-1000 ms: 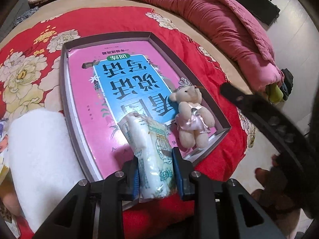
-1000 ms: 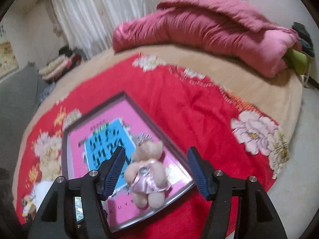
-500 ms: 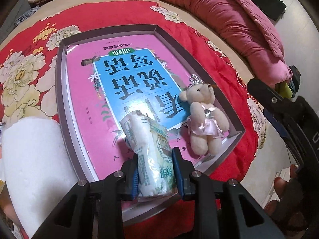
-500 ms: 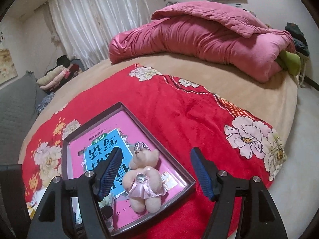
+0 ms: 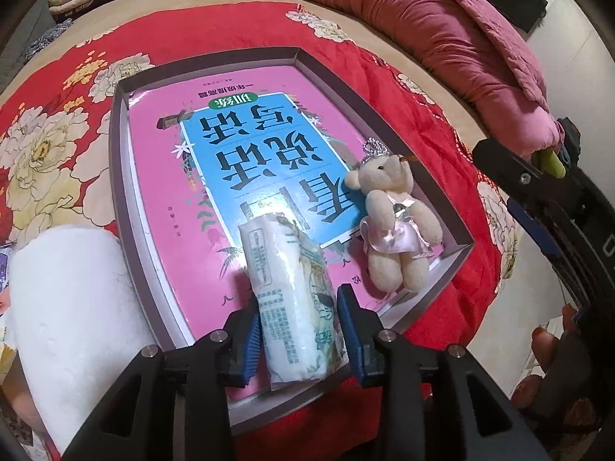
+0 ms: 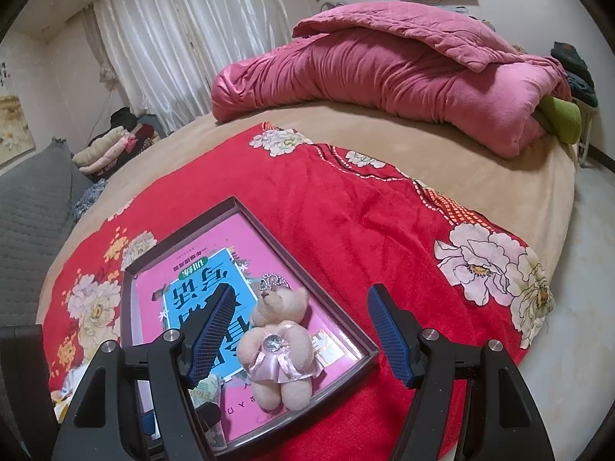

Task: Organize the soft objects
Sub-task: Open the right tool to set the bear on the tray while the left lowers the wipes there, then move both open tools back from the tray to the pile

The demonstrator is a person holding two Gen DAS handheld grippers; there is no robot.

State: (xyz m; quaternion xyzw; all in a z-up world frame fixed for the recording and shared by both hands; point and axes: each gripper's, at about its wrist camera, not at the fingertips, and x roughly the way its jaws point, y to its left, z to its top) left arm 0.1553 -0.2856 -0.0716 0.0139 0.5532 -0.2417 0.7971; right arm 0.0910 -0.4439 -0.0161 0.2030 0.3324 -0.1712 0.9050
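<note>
Red floral blanket point(image 5: 403, 88) under tray point(image 5: 119, 176) (tissue pack point(image 5: 292, 299) inside)

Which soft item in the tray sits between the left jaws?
The white tissue pack, lying on the pink book between the opening left jaws. The teddy bear lies apart, at the tray's right corner.

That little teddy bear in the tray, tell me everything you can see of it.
The teddy bear is a small cream plush with a pink satin dress, a round gem on its chest and a silvery crown charm at its head. It lies on its back in the tray, at the near right corner, partly on the pink book, head pointing away. The tissue pack lies beside it, apart. The right gripper hovers open over it without touching.
</note>
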